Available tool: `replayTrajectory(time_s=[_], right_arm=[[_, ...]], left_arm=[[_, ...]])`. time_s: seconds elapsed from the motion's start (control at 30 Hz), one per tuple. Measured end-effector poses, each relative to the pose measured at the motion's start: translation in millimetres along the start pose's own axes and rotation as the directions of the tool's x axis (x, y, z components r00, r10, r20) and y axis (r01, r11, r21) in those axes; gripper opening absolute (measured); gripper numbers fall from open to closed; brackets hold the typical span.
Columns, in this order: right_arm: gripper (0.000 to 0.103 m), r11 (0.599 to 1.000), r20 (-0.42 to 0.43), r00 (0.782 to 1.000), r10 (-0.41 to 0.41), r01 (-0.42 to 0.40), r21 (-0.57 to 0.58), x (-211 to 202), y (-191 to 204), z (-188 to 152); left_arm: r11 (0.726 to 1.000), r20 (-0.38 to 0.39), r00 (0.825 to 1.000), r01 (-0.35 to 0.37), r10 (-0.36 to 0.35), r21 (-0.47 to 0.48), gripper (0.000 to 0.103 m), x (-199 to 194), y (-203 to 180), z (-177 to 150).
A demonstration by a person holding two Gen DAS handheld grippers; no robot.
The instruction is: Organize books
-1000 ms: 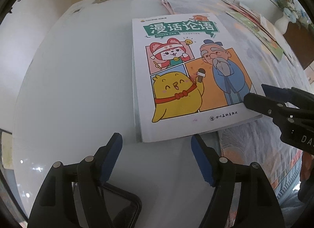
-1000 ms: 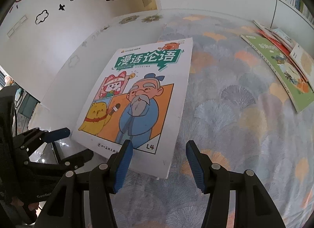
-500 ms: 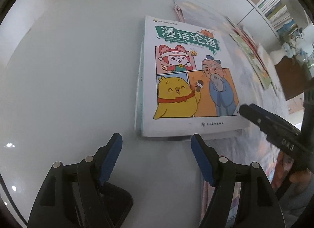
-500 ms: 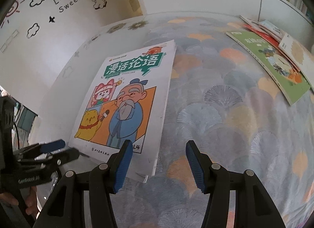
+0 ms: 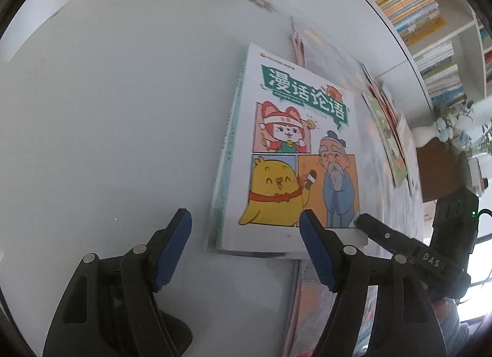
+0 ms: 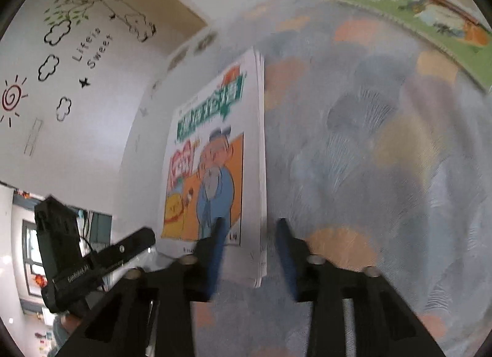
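I see the book (image 5: 295, 154) lying flat, cover up, half on the white tabletop (image 5: 107, 111) and half on the patterned cloth (image 6: 369, 157). Its near edge faces both of my grippers.

My left gripper (image 5: 246, 252) hangs just short of that near edge, over the bare tabletop. Its fingers (image 5: 172, 249) stand wide apart and released, with nothing between them.

My right gripper (image 6: 250, 252) is at the book's near right corner. Its fingers are closing, and the corner of the book lies between them: the left finger (image 6: 216, 246) sits over the cover by the blue-robed figure, and the right finger (image 6: 287, 252) is over the cloth just beside the book's edge. The right-wrist view is blurred, so I cannot tell whether the pads press on the book yet. From the left wrist view I see the right gripper's tip touching the cover at that corner.

More books (image 6: 430, 19) lie fanned out on the cloth, well apart from this one. A bookshelf (image 5: 430, 19) stands behind.
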State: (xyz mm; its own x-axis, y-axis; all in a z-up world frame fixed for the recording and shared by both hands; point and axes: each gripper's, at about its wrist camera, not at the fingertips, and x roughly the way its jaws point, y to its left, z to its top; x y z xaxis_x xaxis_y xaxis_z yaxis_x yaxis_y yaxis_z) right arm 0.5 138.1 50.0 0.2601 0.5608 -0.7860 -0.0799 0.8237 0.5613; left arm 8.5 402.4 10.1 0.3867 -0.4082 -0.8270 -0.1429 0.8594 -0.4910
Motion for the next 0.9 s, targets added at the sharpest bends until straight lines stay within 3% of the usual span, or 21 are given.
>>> replayTrajectory(time_s=[0.17, 0.63, 0.8, 0.83, 0.87, 0.9], right_arm=[[0.013, 0.998, 0.011, 1.000, -0.020, 0.021, -0.059, -2.8, 11.7, -4.5], [0.012, 0.989, -0.010, 0.998, -0.065, 0.063, -0.131, 2.8, 21.0, -1.0], [0.013, 0.994, -0.041, 0.997, -0.066, 0.063, -0.085, 9.6, 14.2, 3.8], [0.024, 0.994, -0.040, 0.996, -0.082, 0.079, -0.079, 8.8, 11.6, 3.9], [0.047, 0.993, -0.030, 0.995, -0.100, 0.098, -0.065, 6.8, 7.8, 4.7], [0.057, 0.995, 0.008, 0.995, -0.098, 0.098, -0.029, 1.6, 2.6, 7.4]], left_arm=[[0.999, -0.006, 1.000, 0.001, -0.001, 0.035, 0.071, 2.9, -7.8, -0.9], [0.993, -0.024, 0.997, -0.065, 0.067, 0.103, 0.071, 4.1, -16.2, -6.7], [0.986, -0.043, 0.993, -0.104, 0.110, 0.128, 0.072, 1.8, -15.1, -6.7], [0.985, -0.042, 0.992, -0.116, 0.122, 0.128, 0.072, 0.1, -13.3, -6.4], [0.985, -0.034, 0.992, -0.120, 0.125, 0.121, 0.072, -3.2, -10.4, -6.2], [0.988, -0.021, 0.993, -0.114, 0.117, 0.106, 0.072, -8.4, -6.8, -5.6]])
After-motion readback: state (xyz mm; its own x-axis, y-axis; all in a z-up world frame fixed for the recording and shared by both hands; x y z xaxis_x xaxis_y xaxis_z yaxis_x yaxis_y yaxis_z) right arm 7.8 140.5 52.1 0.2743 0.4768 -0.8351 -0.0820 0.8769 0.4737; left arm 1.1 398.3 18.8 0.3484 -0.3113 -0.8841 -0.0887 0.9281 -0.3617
